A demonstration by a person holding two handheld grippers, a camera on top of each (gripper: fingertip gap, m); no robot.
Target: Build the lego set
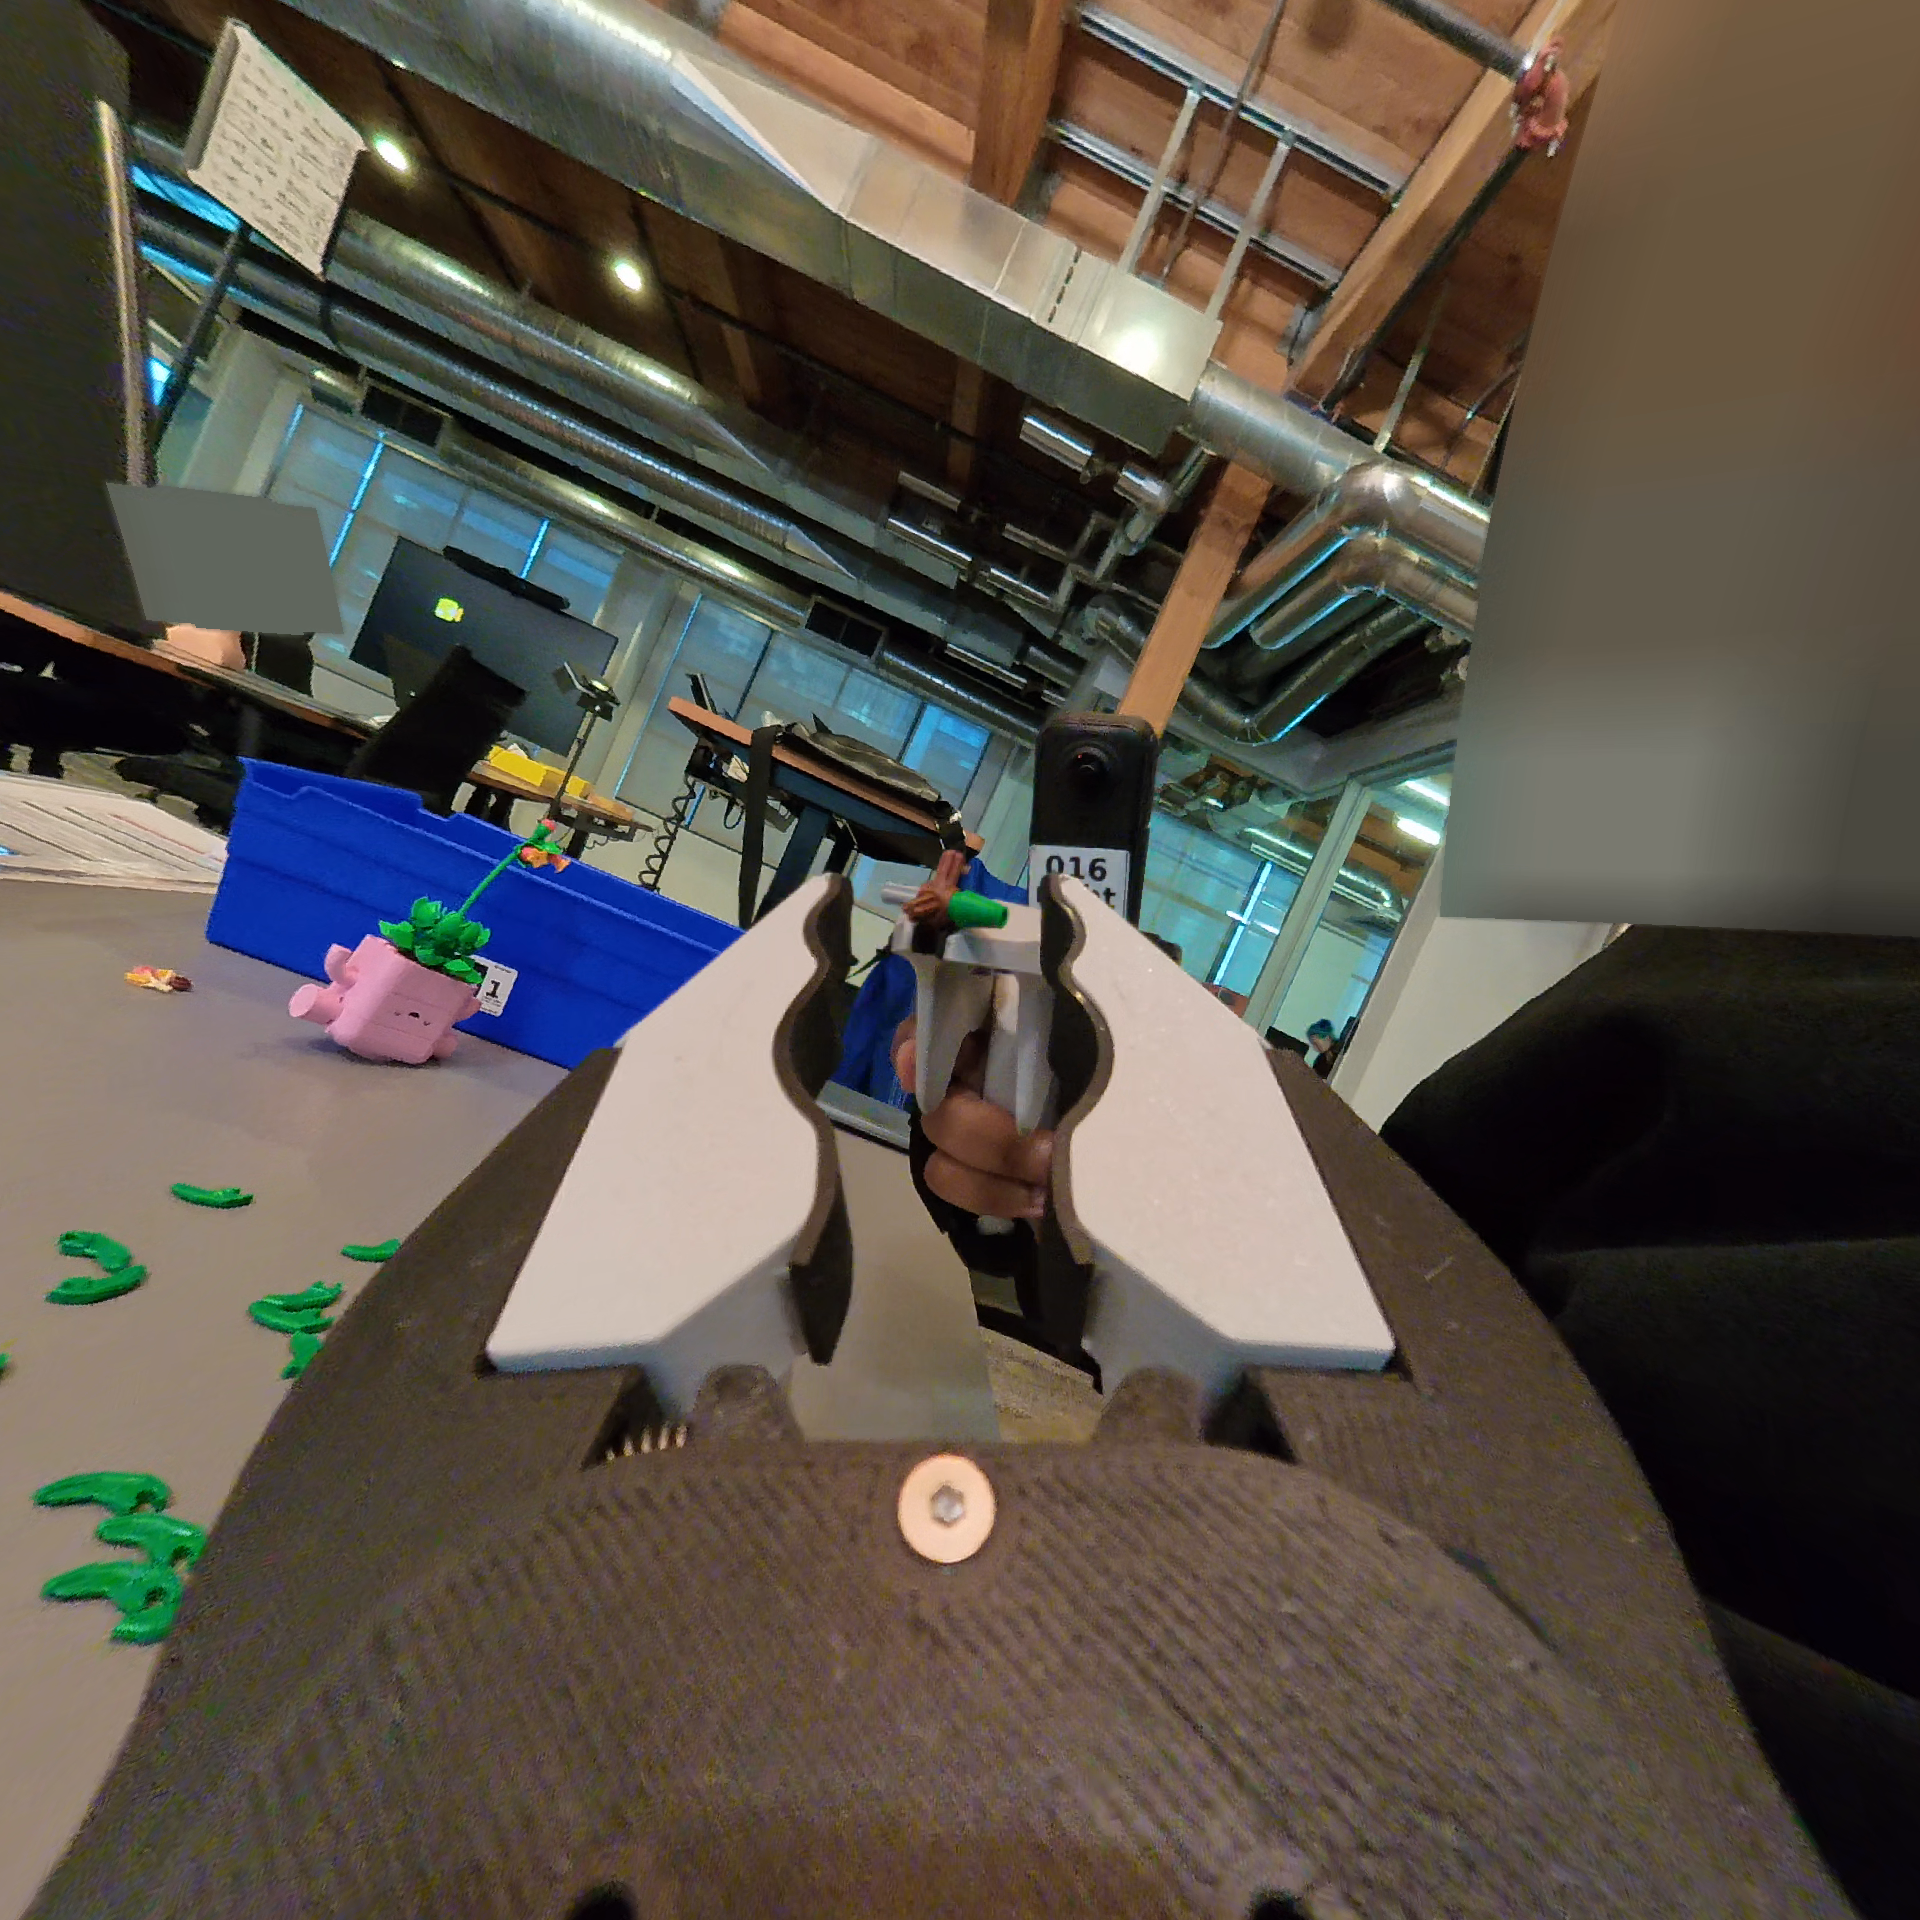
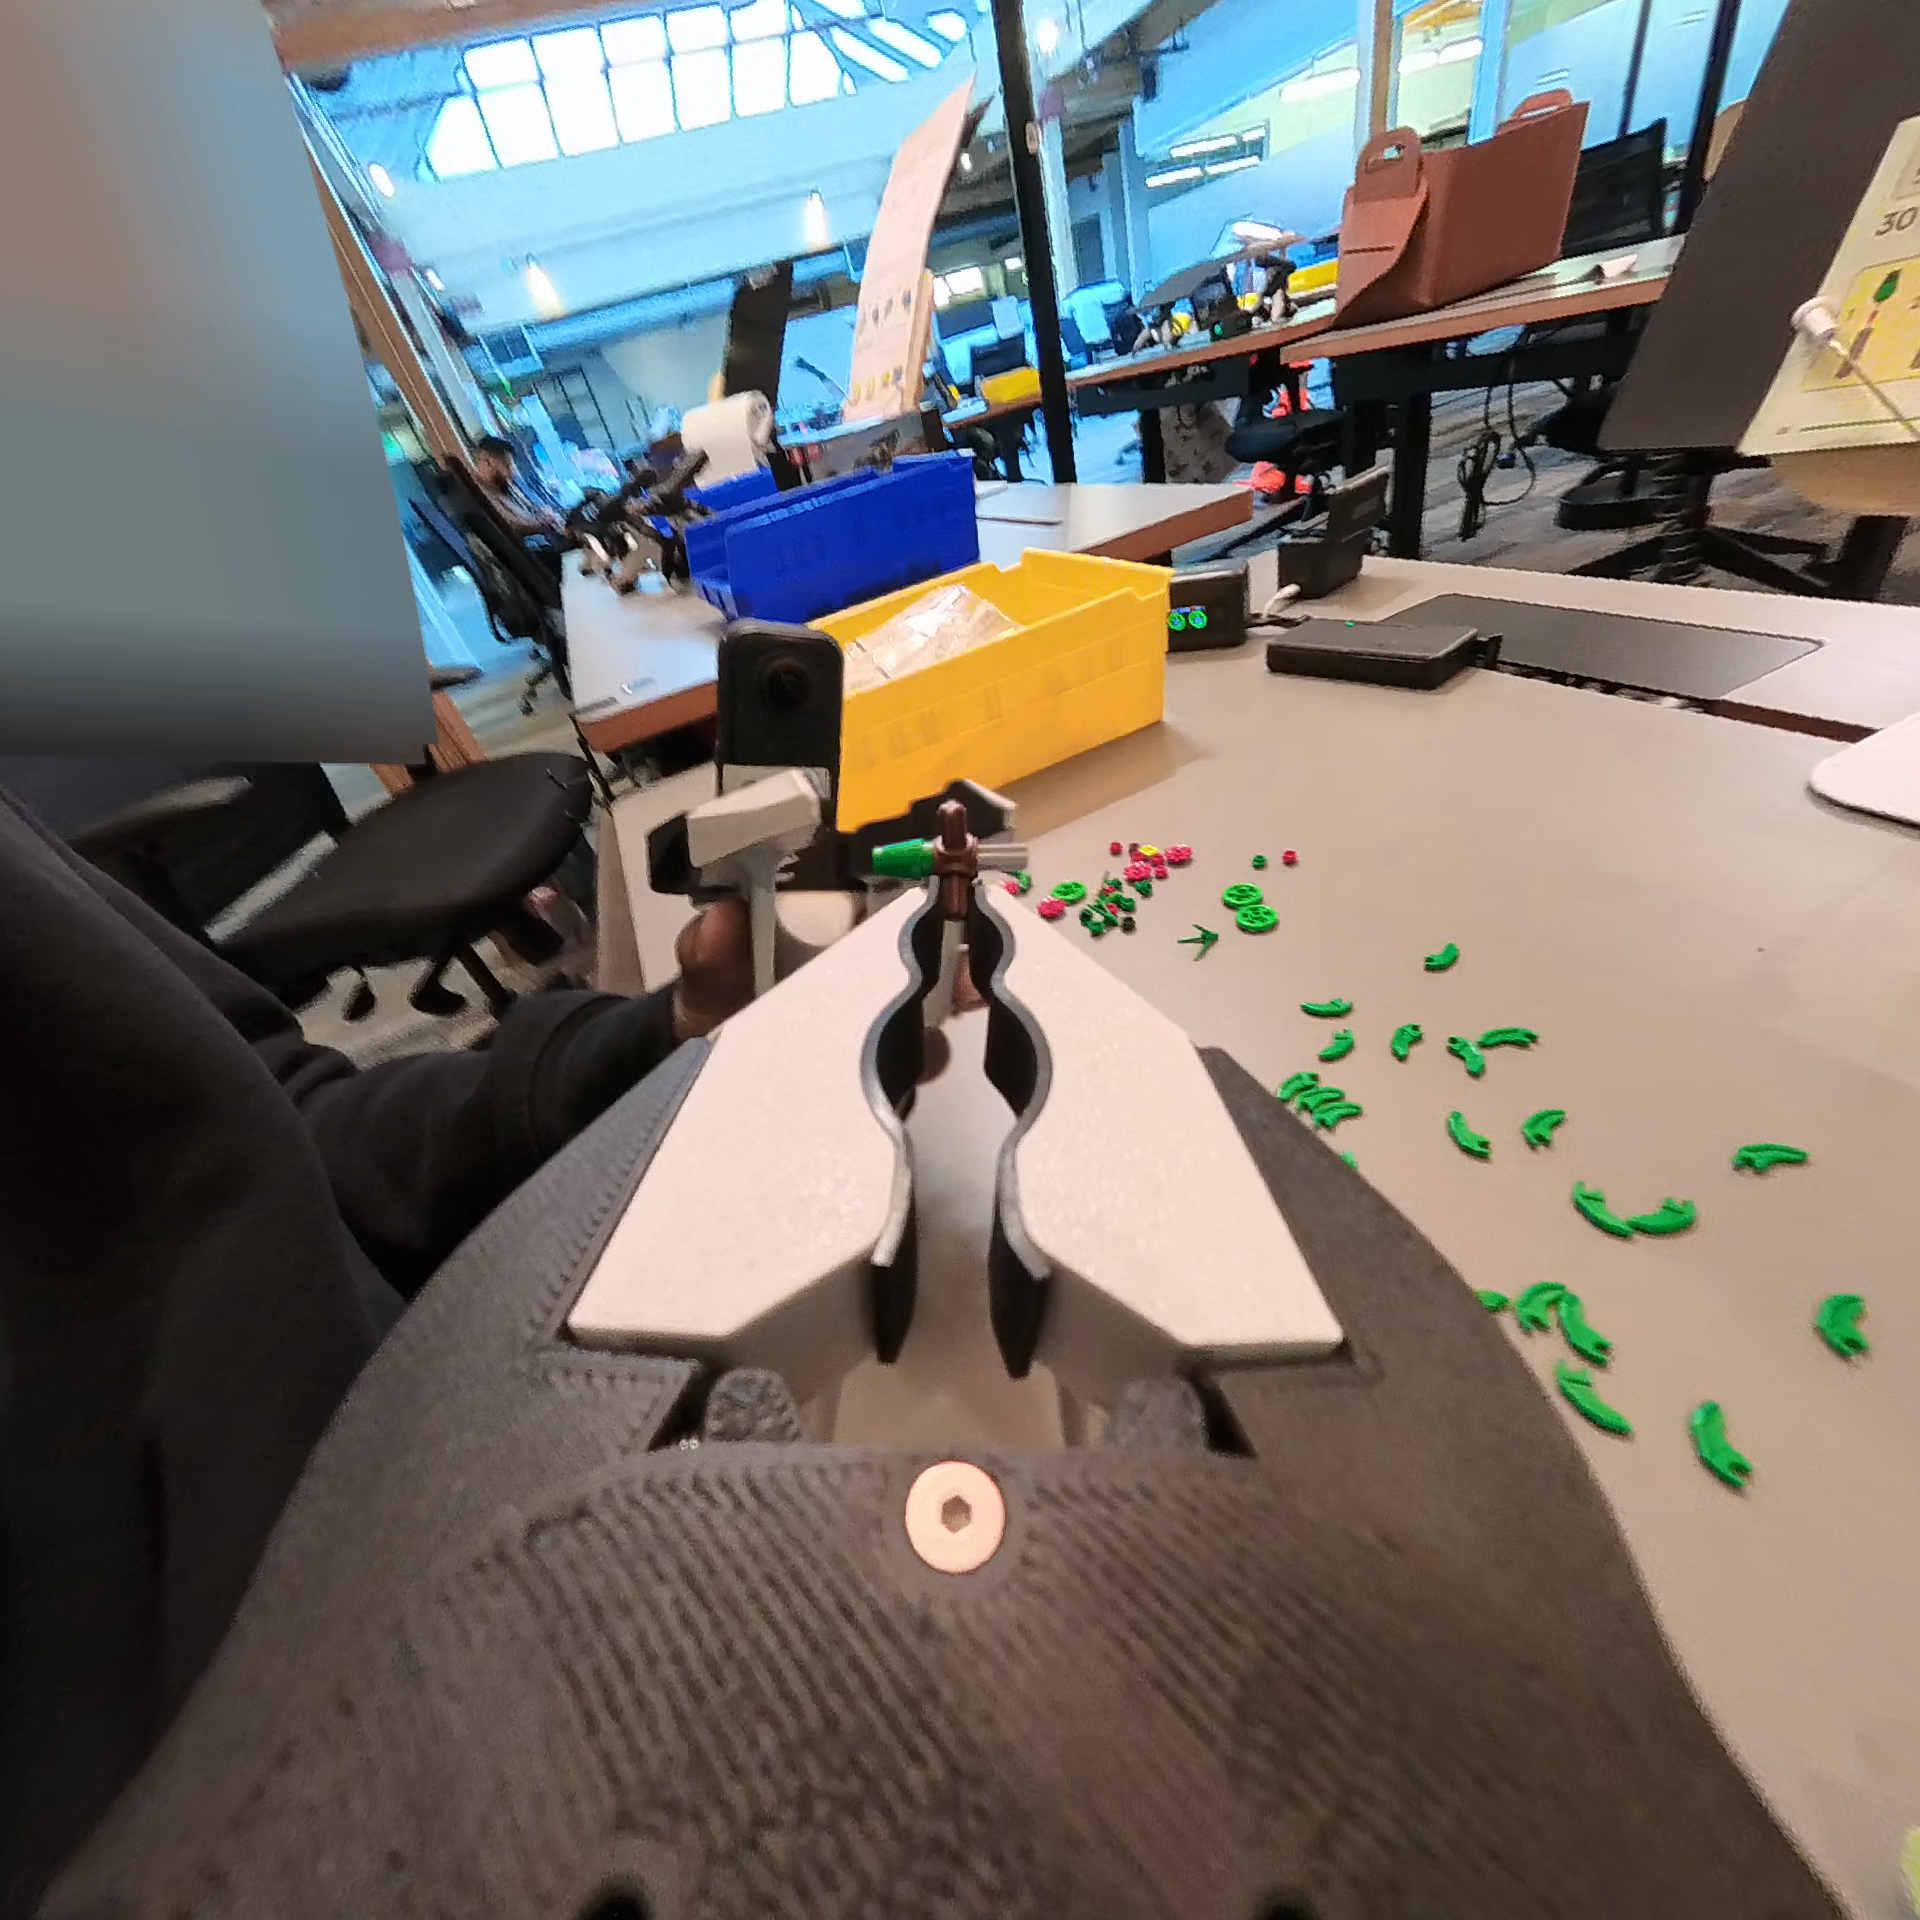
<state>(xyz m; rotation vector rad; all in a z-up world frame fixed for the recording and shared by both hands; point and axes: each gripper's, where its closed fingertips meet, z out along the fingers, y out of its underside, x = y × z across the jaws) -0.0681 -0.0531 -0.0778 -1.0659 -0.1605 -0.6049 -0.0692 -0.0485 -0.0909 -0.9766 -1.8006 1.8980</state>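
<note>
My right gripper [image 2: 954,906] is shut on a small brown stem piece [image 2: 951,844] that carries a green cone [image 2: 899,858] and a grey bar [image 2: 1003,854] crosswise. It holds this above the table's near edge. In the left wrist view the same assembly [image 1: 951,902] sits between the fingertips of my open left gripper [image 1: 945,894], with a gap on each side. The right gripper [image 1: 940,940] points up at it from below. A pink lego pot [image 1: 390,1003] with green leaves and a flowering stem [image 1: 520,852] lies tilted on the table.
Several loose green leaf pieces [image 2: 1621,1216] are scattered on the grey table [image 2: 1455,831], also in the left wrist view [image 1: 104,1283]. Small red and green flower pieces [image 2: 1143,864] lie farther off. A yellow bin [image 2: 1018,675], a blue bin [image 1: 364,873] and an instruction page [image 2: 1860,312] stand around. My two grippers' fingertips are within a few centimetres of each other. Both grippers' tips are roughly 35 cm from the pink lego pot [image 1: 390,1003].
</note>
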